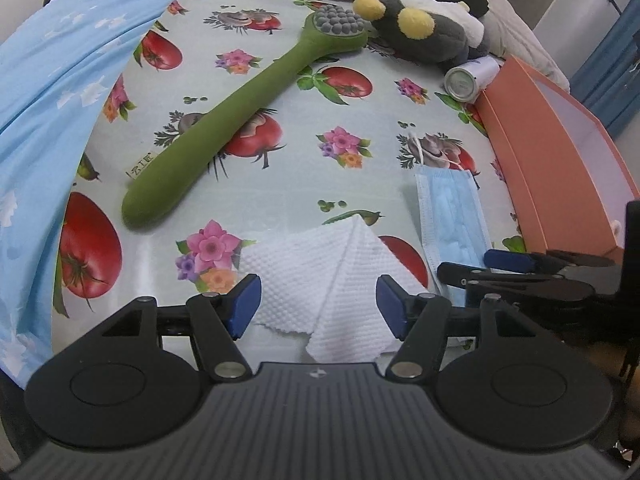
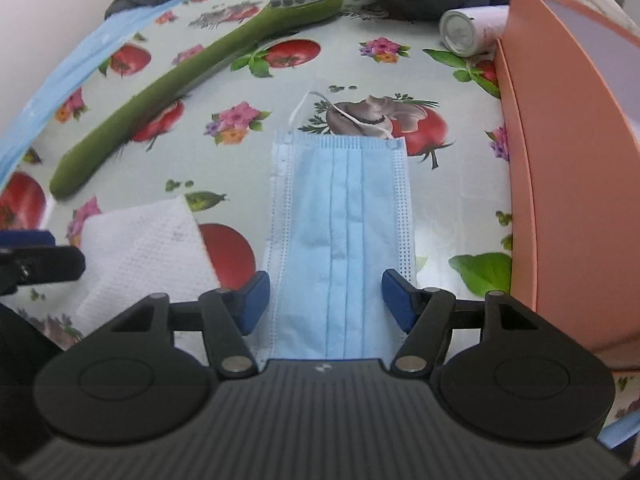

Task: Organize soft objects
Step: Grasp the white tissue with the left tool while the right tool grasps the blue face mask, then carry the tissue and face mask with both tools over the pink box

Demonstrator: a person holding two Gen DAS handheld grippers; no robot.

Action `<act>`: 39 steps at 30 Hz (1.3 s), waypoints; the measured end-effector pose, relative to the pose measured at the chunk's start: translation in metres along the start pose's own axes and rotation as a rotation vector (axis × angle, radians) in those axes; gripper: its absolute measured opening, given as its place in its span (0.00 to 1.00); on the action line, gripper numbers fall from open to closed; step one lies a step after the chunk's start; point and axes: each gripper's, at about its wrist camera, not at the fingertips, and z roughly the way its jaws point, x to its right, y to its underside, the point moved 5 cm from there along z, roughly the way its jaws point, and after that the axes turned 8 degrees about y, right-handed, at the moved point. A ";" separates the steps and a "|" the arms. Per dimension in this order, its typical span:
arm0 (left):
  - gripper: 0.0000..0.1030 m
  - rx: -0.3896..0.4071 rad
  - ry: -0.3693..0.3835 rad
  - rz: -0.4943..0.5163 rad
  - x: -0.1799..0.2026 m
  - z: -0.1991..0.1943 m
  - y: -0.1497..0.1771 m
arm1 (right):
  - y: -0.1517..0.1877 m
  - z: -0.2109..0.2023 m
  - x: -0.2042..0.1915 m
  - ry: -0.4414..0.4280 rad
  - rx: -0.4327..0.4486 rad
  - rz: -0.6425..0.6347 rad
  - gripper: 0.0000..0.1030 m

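Observation:
A folded white cloth [image 1: 328,280] lies on the flowered table cover, between the open pads of my left gripper [image 1: 316,304]; it also shows in the right wrist view [image 2: 148,248]. A light blue face mask [image 2: 340,232] lies flat between the open pads of my right gripper [image 2: 326,300], and it shows in the left wrist view [image 1: 452,220] too. The right gripper [image 1: 508,268] appears at the right of the left wrist view. Neither gripper holds anything.
A long green massage brush [image 1: 224,124] lies diagonally across the table. A grey and yellow plush toy [image 1: 420,24] and a white can [image 1: 468,80] sit at the back. An orange box [image 1: 560,152] stands along the right. Blue fabric [image 1: 48,112] hangs at the left.

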 end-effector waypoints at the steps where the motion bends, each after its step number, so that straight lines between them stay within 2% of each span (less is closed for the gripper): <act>1: 0.67 -0.001 0.003 0.001 0.002 0.001 0.000 | 0.000 0.000 0.000 0.003 -0.006 -0.002 0.61; 3: 0.67 -0.004 0.006 0.009 0.004 0.003 0.000 | -0.001 0.001 0.002 0.019 -0.010 -0.002 0.48; 4: 0.68 -0.008 0.006 0.016 0.006 0.004 0.000 | -0.001 0.001 0.003 0.038 -0.012 -0.010 0.38; 8: 0.71 -0.016 0.016 0.044 0.013 0.011 -0.001 | -0.002 0.000 0.013 0.039 -0.018 0.010 0.09; 12: 0.72 -0.029 0.012 0.114 0.021 0.023 -0.003 | -0.002 -0.002 0.022 0.020 -0.030 0.060 0.06; 16: 0.77 -0.038 0.027 0.190 0.026 0.036 -0.003 | 0.000 -0.010 0.030 0.023 -0.026 0.093 0.06; 20: 0.77 -0.069 -0.005 0.287 0.032 0.053 0.000 | 0.005 -0.018 0.036 0.029 -0.016 0.106 0.06; 23: 0.77 -0.103 -0.033 0.314 0.029 0.068 0.005 | 0.009 -0.021 0.038 0.026 -0.019 0.114 0.06; 29: 0.76 -0.083 -0.048 0.329 0.031 0.073 0.007 | 0.014 -0.022 0.041 0.020 -0.023 0.133 0.06; 32: 0.63 -0.074 -0.048 0.324 0.034 0.072 0.007 | 0.015 -0.024 0.040 0.017 -0.020 0.130 0.06; 34: 0.46 -0.072 -0.041 0.318 0.037 0.071 0.008 | 0.015 -0.026 0.040 0.018 -0.016 0.132 0.06; 35: 0.42 -0.073 -0.035 0.314 0.039 0.071 0.008 | 0.015 -0.027 0.040 0.019 -0.013 0.132 0.06; 37: 0.17 -0.077 -0.023 0.304 0.042 0.070 0.007 | 0.014 -0.031 0.040 0.017 -0.004 0.136 0.06; 39: 0.11 -0.081 -0.004 0.274 0.044 0.067 0.007 | 0.013 -0.037 0.039 0.014 0.010 0.136 0.06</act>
